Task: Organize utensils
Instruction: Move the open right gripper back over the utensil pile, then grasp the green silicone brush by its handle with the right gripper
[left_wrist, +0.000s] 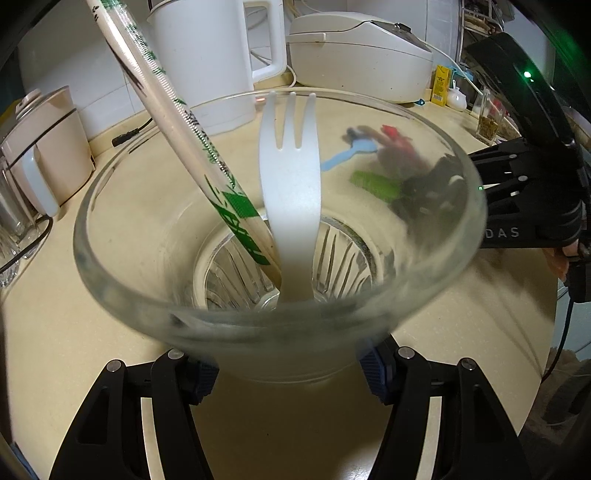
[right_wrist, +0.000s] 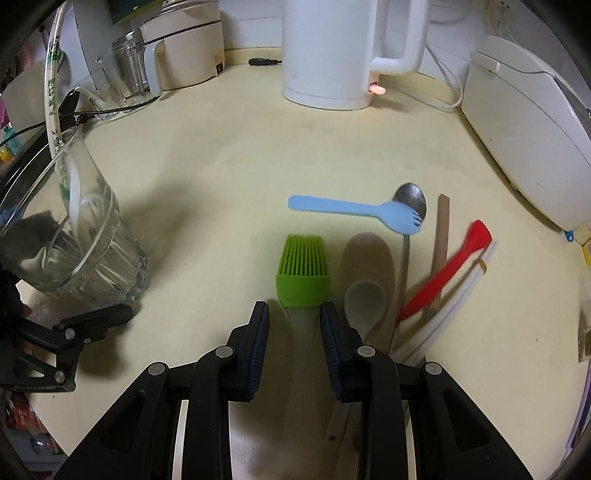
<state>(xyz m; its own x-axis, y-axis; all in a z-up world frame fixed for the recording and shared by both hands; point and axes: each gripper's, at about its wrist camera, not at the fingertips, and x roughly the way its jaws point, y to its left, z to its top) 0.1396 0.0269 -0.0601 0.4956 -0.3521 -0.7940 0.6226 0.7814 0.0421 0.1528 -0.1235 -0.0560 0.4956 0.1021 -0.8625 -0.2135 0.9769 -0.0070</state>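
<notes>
Black fingers of the left gripper (left_wrist: 286, 373) squeeze a clear glass cup (left_wrist: 280, 229), one on each side. A white plastic fork (left_wrist: 290, 177) and wrapped chopsticks (left_wrist: 177, 122) stand inside it. The right gripper (right_wrist: 294, 345) has its fingers partly apart around the pale handle of a green brush (right_wrist: 302, 271) lying on the cream counter (right_wrist: 221, 166); the pads do not seem to press it. Beside the brush lies a grey spoon (right_wrist: 365, 299). Farther off lie a blue fork (right_wrist: 351, 212), a metal spoon (right_wrist: 410, 199) and a red scoop (right_wrist: 448, 271). A white kettle (right_wrist: 332, 51) stands at the back.
</notes>
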